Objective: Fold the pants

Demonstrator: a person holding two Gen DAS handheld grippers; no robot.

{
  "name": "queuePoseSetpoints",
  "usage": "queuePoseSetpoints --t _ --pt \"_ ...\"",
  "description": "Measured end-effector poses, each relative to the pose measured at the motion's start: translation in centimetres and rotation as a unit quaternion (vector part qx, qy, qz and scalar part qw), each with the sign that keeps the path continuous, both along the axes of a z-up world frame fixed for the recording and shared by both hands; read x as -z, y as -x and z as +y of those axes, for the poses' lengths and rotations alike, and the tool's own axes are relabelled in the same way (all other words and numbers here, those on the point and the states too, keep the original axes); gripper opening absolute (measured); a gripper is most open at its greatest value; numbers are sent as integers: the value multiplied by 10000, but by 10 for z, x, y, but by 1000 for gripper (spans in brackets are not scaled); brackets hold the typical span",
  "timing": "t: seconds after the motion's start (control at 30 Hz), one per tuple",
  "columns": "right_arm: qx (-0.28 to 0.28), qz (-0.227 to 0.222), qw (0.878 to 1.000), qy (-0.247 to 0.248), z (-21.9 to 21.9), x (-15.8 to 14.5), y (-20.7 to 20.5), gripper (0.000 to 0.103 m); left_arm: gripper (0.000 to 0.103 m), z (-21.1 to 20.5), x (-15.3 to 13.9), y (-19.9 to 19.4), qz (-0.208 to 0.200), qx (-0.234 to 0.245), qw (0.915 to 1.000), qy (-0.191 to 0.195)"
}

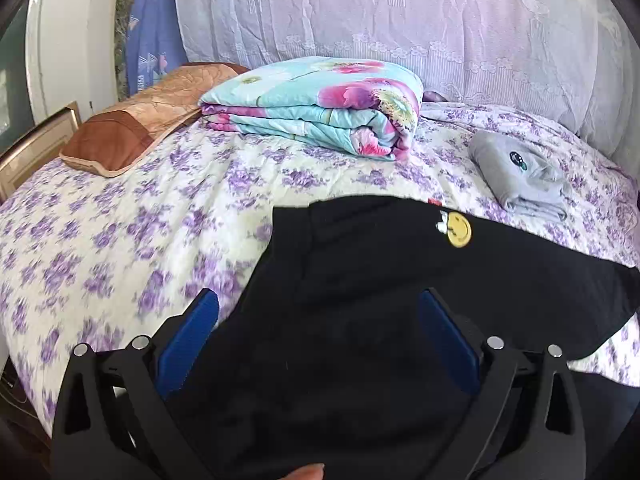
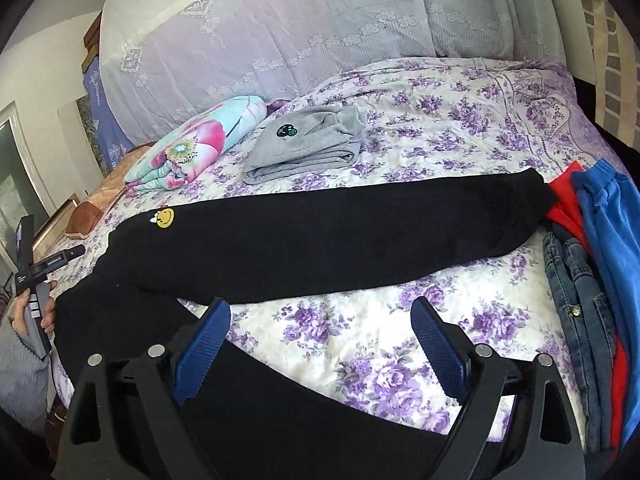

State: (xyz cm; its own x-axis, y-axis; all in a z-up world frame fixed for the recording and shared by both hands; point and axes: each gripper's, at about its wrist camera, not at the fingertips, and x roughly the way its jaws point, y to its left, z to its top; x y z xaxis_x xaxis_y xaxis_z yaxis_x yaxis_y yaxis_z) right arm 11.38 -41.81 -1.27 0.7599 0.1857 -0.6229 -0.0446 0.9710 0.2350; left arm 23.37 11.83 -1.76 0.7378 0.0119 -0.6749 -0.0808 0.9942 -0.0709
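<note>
Black pants (image 2: 320, 240) with a yellow smiley patch (image 1: 459, 230) lie spread on the flowered bedspread (image 1: 120, 240). One leg runs right toward a clothes pile, and the other falls toward the near bed edge under my right gripper (image 2: 320, 312). That gripper is open, with only bedspread and the edge of the near leg between its blue pads. My left gripper (image 1: 318, 304) hovers open over the waist end of the pants (image 1: 360, 320), its pads apart from the cloth. A person's hand (image 2: 22, 312) shows at the left edge of the right wrist view.
A folded floral quilt (image 1: 320, 108) and a brown pillow (image 1: 132, 120) lie at the back left. Folded grey pants (image 2: 308, 144) sit behind the black ones. Jeans (image 2: 576, 292), a red garment (image 2: 564, 204) and a blue garment (image 2: 608, 232) are piled at the right edge. A lace curtain (image 1: 400, 20) hangs behind.
</note>
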Motion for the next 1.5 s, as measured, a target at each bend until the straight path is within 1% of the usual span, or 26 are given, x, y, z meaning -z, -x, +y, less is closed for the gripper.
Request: queuePoseSetpoints --t 0.07,0.13,0.2,0.27,0.33,0.47,0.57,0.63,0.67,0.73,0.8,0.83,0.9,0.93,1.0,1.1,1.23,1.3,1.37,1.43,1.47,1.5 --pt "-157 -55 9998 -112 3 -2 -12 92 98 14 -4 -23 74 -23 9997 220" --pt "-362 -139 9991 -195 7 -5 -28 92 98 28 -2 -47 201 -10 9983 539" --pt "-583 -139 9979 -265 14 -7 -45 95 98 39 6 -70 422 -46 9965 726" --pt "-926 -147 9950 -352 22 -8 -64 96 98 49 18 -90 577 -224 9942 881" --pt "-1179 -180 9926 -229 33 -9 -80 99 98 55 30 -103 695 -305 9919 1017" --pt "-1450 -179 9891 199 56 -13 -114 99 98 63 50 -119 887 -308 9861 1373" --pt "-1588 -174 9862 440 64 -13 -142 99 97 65 57 -123 833 -211 9831 1617" --pt "-1725 -155 9835 529 67 -11 -162 99 97 63 57 -121 678 -67 9837 1664" --pt "-1766 -132 9823 616 68 -9 -171 99 95 61 57 -121 594 -25 9848 1631" --pt "-1892 -61 9786 803 71 -6 -191 98 67 56 60 -122 577 109 9859 1566" --pt "-2073 32 9730 1018 73 -1 -210 90 61 54 66 -126 691 156 9853 1556" --pt "-2193 82 9695 1092 73 2 -219 82 57 54 69 -127 701 132 9858 1523" --pt "-2391 229 9622 1283 75 10 -236 67 54 55 69 -128 693 142 9853 1558" --pt "-2486 334 9584 1359 75 16 -244 62 50 56 68 -127 665 165 9848 1593" --pt "-2693 548 9502 1467 77 27 -259 48 50 57 68 -127 642 180 9843 1635" --pt "-2892 681 9404 1655 80 39 -271 44 50 57 68 -127 608 194 9840 1664" --pt "-3127 859 9292 1772 81 52 -286 44 50 59 71 -129 586 211 9826 1749" --pt "-3251 990 9242 1742 81 59 -292 44 50 59 71 -130 580 215 9827 1748" --pt "-3325 1043 9218 1697 79 64 -294 43 50 58 71 -130 570 204 9838 1687" --pt "-3359 1042 9232 1549 79 66 -293 33 50 55 71 -131 568 214 9853 1597" --pt "-3367 1021 9227 1575 81 65 -290 21 50 55 71 -131 571 212 9857 1571" --pt "-3405 1003 9202 1647 84 64 -286 6 50 54 71 -131 574 207 9858 1563"
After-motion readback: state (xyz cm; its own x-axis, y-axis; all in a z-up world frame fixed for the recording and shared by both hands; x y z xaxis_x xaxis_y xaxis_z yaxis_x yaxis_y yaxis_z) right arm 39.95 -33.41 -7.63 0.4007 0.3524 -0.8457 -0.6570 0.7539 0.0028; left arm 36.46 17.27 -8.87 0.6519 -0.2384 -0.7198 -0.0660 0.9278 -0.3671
